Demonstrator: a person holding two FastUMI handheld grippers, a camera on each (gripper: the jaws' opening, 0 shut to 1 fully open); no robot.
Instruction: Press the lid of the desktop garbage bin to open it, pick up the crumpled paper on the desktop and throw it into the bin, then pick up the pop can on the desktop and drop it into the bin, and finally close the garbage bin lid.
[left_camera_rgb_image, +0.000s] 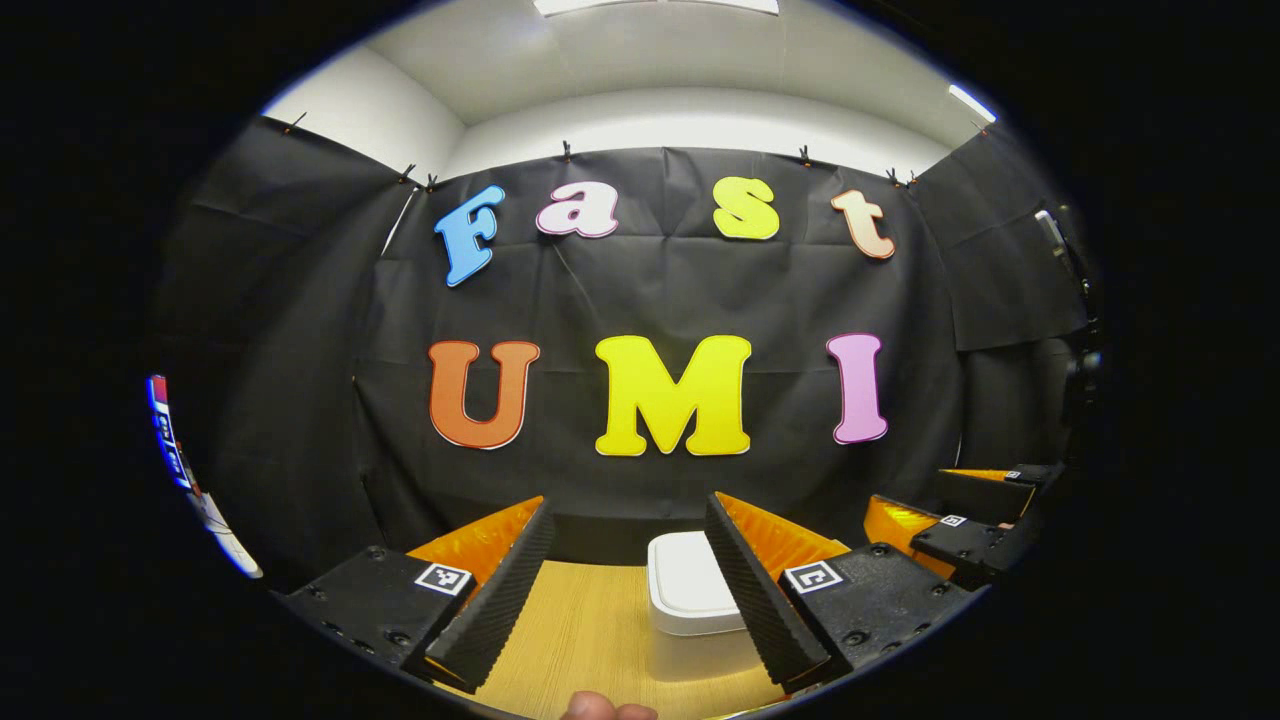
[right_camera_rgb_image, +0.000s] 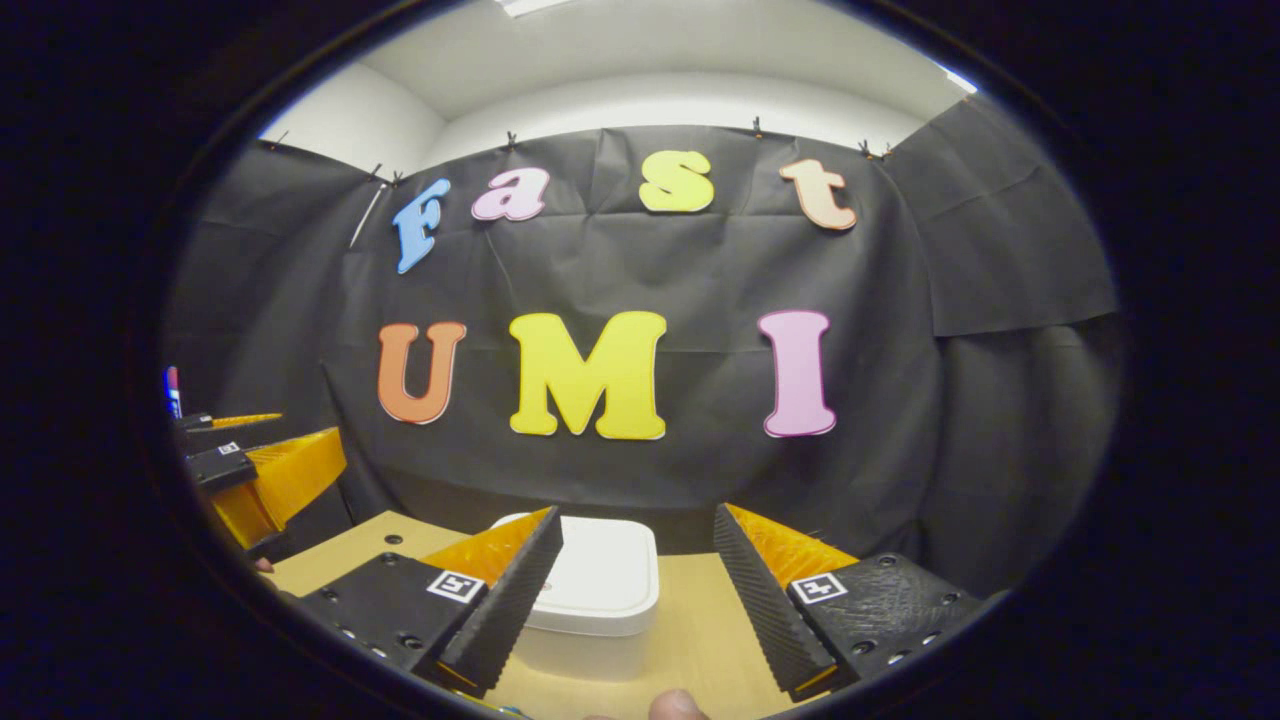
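A white desktop bin (left_camera_rgb_image: 693, 605) with its lid down stands on the wooden table (left_camera_rgb_image: 590, 630), partly behind my left gripper's right finger. My left gripper (left_camera_rgb_image: 630, 530) is open, held above the table with nothing between its fingers. In the right gripper view the same white bin (right_camera_rgb_image: 600, 590) sits ahead, partly behind the left finger, its lid closed. My right gripper (right_camera_rgb_image: 638, 535) is open and holds nothing. The other gripper (left_camera_rgb_image: 955, 535) appears at the right of the left gripper view, and the left one (right_camera_rgb_image: 250, 470) at the left of the right gripper view.
Black cloth walls close the booth behind and beside the table. A fingertip (left_camera_rgb_image: 600, 708) shows at the bottom edge of the left gripper view, another fingertip (right_camera_rgb_image: 675, 705) at the bottom of the right gripper view. Small holes mark the tabletop (right_camera_rgb_image: 390, 540) at the left.
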